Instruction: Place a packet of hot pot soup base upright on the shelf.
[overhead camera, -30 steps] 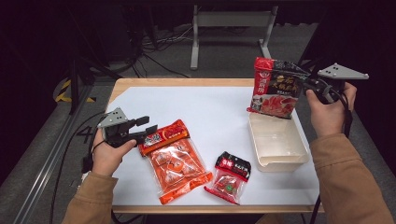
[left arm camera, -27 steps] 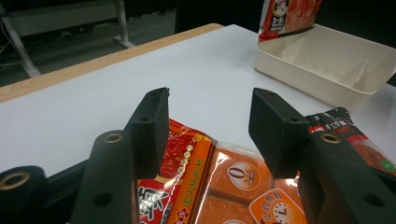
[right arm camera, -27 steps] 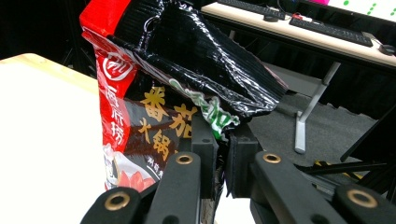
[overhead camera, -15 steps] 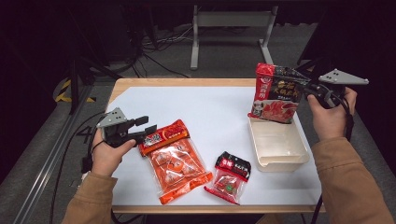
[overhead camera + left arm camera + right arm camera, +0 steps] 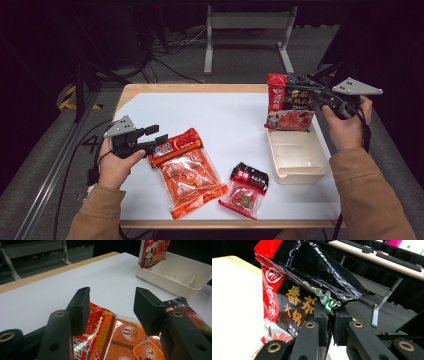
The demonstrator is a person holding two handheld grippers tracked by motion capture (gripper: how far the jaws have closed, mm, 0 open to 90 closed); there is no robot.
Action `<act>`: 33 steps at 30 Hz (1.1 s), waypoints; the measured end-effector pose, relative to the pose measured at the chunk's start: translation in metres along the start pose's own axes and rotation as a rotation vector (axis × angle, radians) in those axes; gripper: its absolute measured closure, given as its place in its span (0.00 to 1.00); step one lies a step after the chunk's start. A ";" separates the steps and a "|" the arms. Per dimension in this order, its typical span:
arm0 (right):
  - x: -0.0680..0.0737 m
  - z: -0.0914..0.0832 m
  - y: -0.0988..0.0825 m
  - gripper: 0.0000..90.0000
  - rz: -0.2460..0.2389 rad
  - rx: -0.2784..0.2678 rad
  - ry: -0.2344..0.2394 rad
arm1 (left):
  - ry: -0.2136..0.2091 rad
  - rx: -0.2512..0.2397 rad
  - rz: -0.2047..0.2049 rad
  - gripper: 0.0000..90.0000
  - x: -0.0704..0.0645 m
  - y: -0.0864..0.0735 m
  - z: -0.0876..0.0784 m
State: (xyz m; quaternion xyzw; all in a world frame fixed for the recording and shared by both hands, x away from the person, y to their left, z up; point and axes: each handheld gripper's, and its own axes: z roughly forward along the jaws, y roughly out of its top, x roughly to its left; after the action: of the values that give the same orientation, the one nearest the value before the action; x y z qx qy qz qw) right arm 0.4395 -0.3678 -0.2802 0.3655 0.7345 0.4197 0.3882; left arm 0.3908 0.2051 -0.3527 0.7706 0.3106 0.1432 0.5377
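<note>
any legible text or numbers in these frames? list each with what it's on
"番茄" and "火锅": large gold characters on the red-and-black pouch pinched in the right claw.
"海底捞": white characters down that pouch's red edge.
"0": in a round badge on the orange packet under the left claw.
Small black-and-red packet: print too small to read.

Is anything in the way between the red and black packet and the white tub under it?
Nothing visible. The right gripper holds the packet upright over the tub's far end, and the tub looks empty. The other two packets lie on the table, apart from the tub.
</note>
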 end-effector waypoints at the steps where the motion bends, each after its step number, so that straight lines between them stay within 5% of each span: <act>1: -0.001 0.000 -0.001 0.93 0.001 -0.001 0.003 | 0.000 -0.001 -0.004 0.53 0.000 0.000 0.000; 22: -0.003 -0.013 -0.006 0.91 -0.096 0.015 0.111 | -0.006 0.003 0.002 0.53 0.001 -0.001 0.003; 30: -0.005 -0.006 -0.007 0.91 -0.088 0.020 0.116 | -0.012 0.003 -0.008 0.53 0.001 -0.002 0.003; 33: 0.002 0.001 -0.007 0.91 -0.132 0.077 0.157 | -0.014 0.000 -0.026 0.53 0.000 -0.002 0.003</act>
State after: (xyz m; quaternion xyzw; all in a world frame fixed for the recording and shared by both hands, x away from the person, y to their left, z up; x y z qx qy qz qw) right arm 0.4381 -0.3685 -0.2878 0.2970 0.8009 0.3920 0.3417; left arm 0.3920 0.2033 -0.3559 0.7674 0.3168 0.1309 0.5418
